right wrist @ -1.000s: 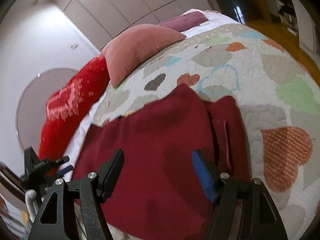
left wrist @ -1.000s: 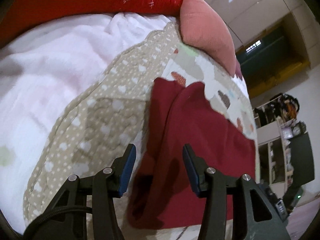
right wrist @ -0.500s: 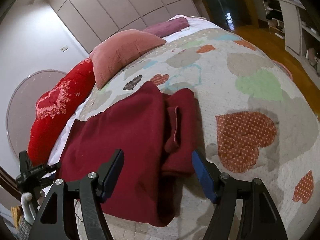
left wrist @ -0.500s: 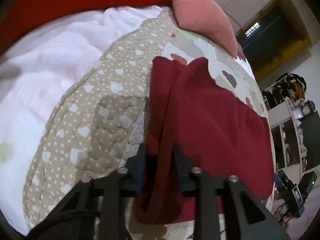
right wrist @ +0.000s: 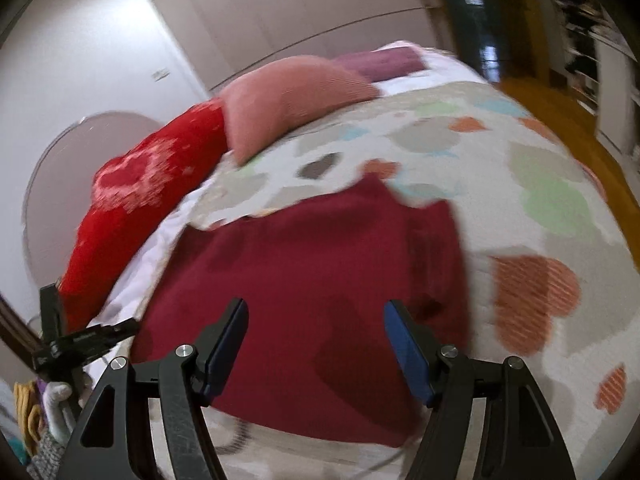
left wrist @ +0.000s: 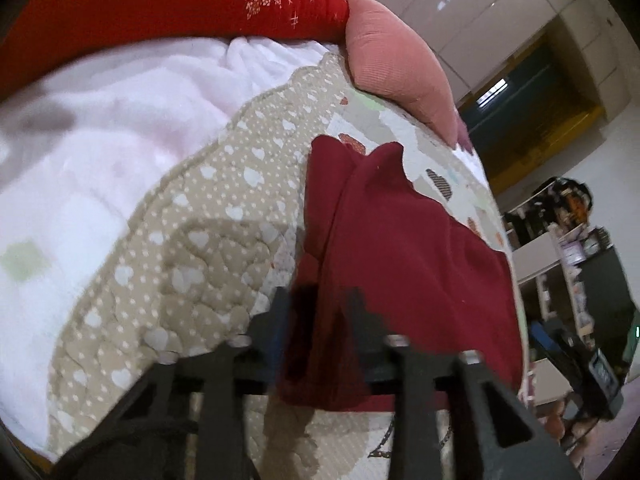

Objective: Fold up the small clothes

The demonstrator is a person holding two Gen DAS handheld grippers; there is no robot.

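A dark red garment lies spread on the heart-patterned quilt; it also shows in the right wrist view. My left gripper is shut on the garment's near left edge, with cloth bunched between the fingers. My right gripper is open and empty, held over the garment's near edge. The garment's right side is folded inward in a strip. The left gripper shows at the left in the right wrist view.
A red pillow, a pink cushion and a purple cushion lie at the bed's head. A white blanket lies left of the quilt. Shelves and wooden floor are beyond the bed.
My left gripper closed on the garment's left edge and has lifted it slightly. My right gripper stayed open and moved closer over the garment again; its view is blurred by motion.
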